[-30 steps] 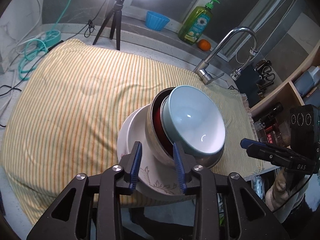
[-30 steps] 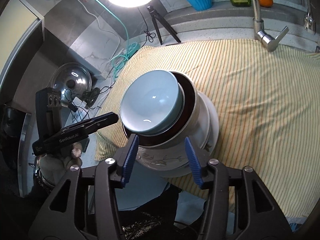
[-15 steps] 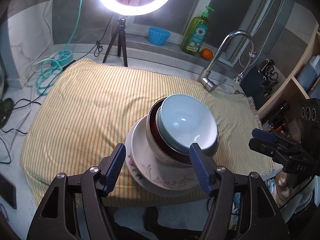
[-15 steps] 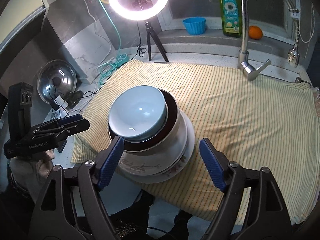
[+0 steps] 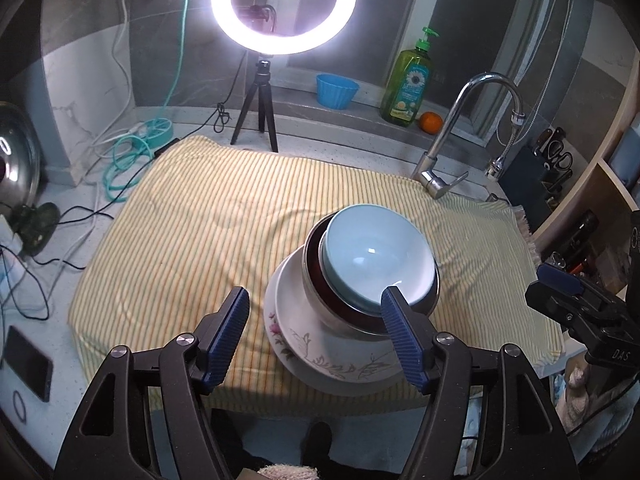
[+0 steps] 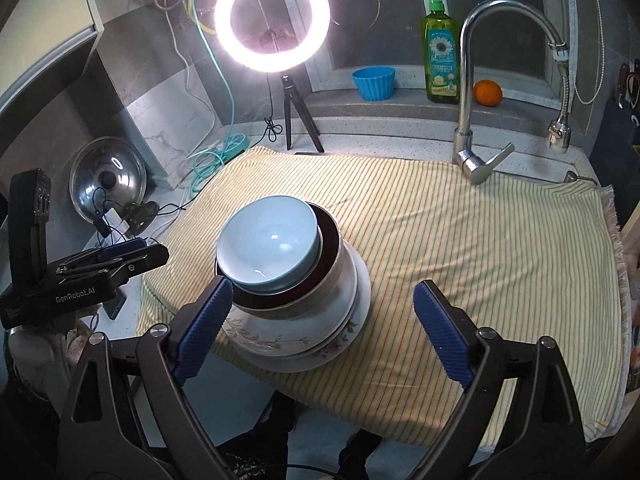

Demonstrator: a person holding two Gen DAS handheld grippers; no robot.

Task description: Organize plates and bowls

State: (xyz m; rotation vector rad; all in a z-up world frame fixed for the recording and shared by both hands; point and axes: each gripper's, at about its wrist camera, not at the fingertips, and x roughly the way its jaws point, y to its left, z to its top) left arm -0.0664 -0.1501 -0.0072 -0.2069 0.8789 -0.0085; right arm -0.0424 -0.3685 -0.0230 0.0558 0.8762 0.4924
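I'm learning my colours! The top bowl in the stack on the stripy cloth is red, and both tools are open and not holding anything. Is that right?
Nearly. The top bowl is light blue, not red; the dark red is the inside of the bigger bowl underneath it. Both wrist views show this. The rest holds: the stack sits on the stripy cloth, and the left tool and right tool are open and empty.

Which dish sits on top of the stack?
The light blue ceramic bowl; it nests inside the dark red-lined bowl, above the floral white plate.
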